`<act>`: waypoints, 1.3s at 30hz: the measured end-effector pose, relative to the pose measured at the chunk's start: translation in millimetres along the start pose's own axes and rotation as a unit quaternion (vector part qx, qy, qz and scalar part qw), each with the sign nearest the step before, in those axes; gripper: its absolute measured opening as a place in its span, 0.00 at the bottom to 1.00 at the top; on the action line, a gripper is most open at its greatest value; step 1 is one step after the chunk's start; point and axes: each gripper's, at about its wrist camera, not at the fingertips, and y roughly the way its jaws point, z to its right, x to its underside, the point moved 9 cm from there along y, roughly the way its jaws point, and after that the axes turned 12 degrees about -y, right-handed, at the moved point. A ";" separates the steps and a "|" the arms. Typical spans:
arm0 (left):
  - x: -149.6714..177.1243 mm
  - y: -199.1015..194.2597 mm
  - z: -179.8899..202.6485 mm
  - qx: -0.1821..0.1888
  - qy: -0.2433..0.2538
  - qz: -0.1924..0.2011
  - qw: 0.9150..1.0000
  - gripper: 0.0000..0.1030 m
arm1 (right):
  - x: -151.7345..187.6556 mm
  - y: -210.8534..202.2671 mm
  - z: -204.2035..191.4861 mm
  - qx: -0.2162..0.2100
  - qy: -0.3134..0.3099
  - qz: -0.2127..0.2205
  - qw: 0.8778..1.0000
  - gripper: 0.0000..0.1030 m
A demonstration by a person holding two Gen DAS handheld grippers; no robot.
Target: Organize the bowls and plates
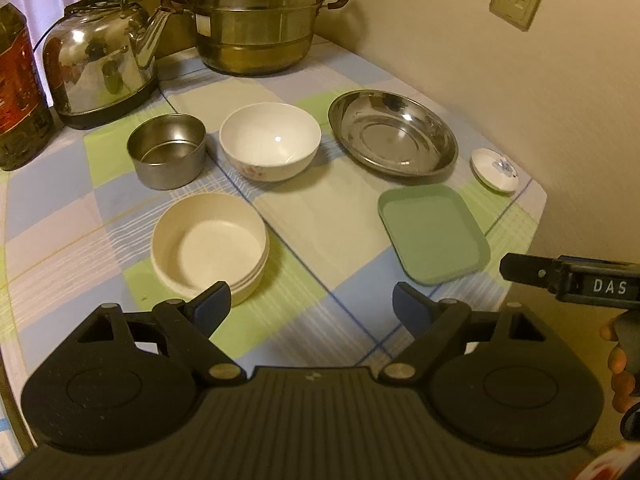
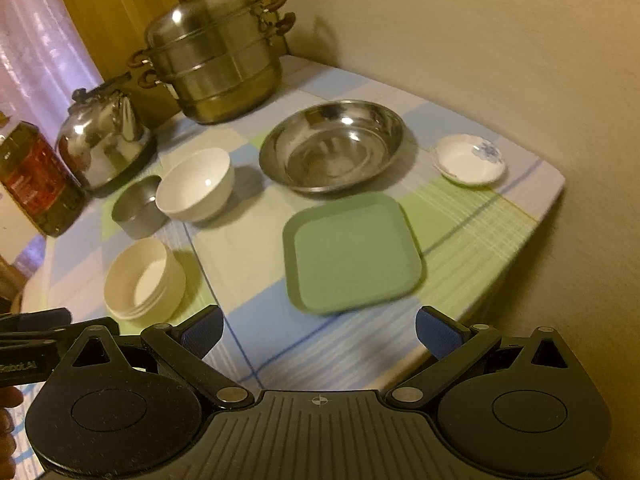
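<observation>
On the checked tablecloth stand a cream bowl (image 1: 210,242) (image 2: 144,278), a steel bowl (image 1: 167,151) (image 2: 138,208), a white bowl (image 1: 270,141) (image 2: 196,184), a steel plate (image 1: 393,133) (image 2: 334,144), a green square plate (image 1: 434,232) (image 2: 352,252) and a small white dish with a blue flower (image 1: 495,169) (image 2: 468,159). My left gripper (image 1: 312,306) is open and empty, just in front of the cream bowl. My right gripper (image 2: 320,330) is open and empty, near the green plate's front edge; its side shows in the left wrist view (image 1: 568,276).
A steel kettle (image 1: 102,56) (image 2: 106,140), a stacked steamer pot (image 1: 256,16) (image 2: 216,56) and an oil bottle (image 1: 18,80) (image 2: 36,180) stand along the back and left. A wall runs close along the table's right edge (image 1: 536,216).
</observation>
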 end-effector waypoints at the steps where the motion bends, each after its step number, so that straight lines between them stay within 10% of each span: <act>1: -2.6 5.0 3.9 0.000 -0.003 -0.002 1.000 0.80 | -3.9 4.3 5.6 -0.002 0.000 0.001 1.000 0.99; 20: -17.3 127.0 78.4 0.016 0.010 -0.046 0.999 0.59 | -19.3 92.6 89.2 -0.038 -0.022 -0.055 0.997 0.86; 39: 3.4 171.3 89.1 0.011 0.008 -0.090 0.996 0.21 | -9.4 124.3 98.8 -0.060 -0.018 -0.073 0.995 0.34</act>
